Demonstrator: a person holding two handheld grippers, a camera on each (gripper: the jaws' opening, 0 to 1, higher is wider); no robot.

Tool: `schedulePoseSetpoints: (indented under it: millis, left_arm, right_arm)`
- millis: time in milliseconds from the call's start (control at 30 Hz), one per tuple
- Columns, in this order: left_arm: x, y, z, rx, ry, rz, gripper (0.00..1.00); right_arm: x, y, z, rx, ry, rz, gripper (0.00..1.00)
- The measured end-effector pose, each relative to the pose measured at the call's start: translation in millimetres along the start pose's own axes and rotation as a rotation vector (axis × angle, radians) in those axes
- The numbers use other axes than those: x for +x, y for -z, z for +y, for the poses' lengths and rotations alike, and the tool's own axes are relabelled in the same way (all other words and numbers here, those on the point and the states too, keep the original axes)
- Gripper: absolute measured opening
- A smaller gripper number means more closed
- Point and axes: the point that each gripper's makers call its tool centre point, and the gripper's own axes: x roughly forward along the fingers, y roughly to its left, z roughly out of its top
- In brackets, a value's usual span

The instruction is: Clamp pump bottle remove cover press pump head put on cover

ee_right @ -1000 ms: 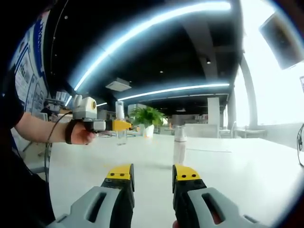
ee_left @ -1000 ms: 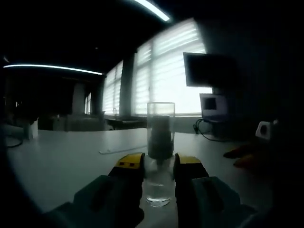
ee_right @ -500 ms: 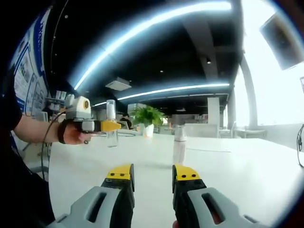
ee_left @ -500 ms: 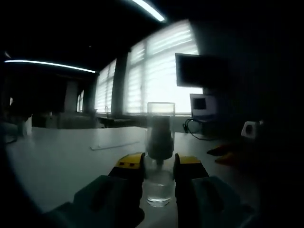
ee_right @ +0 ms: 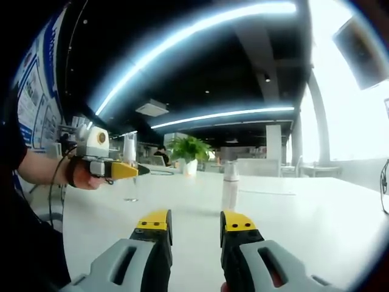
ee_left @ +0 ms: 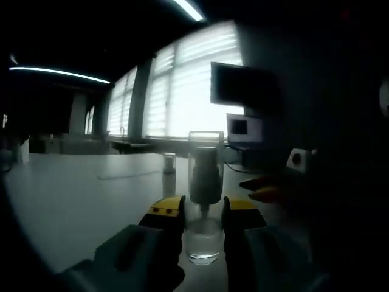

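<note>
Clear plastic pump bottle, likely light, rigid and slippery, is clamped at its lower body by the left gripper, lifted off the table. Right gripper jaws stand apart; grasp the cover next.

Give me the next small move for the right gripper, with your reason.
Probably bring the open, empty right gripper toward the clear plastic pump bottle and close its fingers on the transparent cylindrical cover. The left gripper holds the bottle's lower body above the white table with the cover still over the pump head, so taking the cover off seems the pending step.
</note>
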Motion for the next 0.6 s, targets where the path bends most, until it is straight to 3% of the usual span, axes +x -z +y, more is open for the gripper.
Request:
schedulePoseSetpoints:
  millis: [600]
  left_arm:
    - [-6.4,24.7,-17.6,-0.031,0.032,0.007,0.16]
  right_arm:
    - [0.0,0.9,-1.2,-0.004,0.002,0.005,0.26]
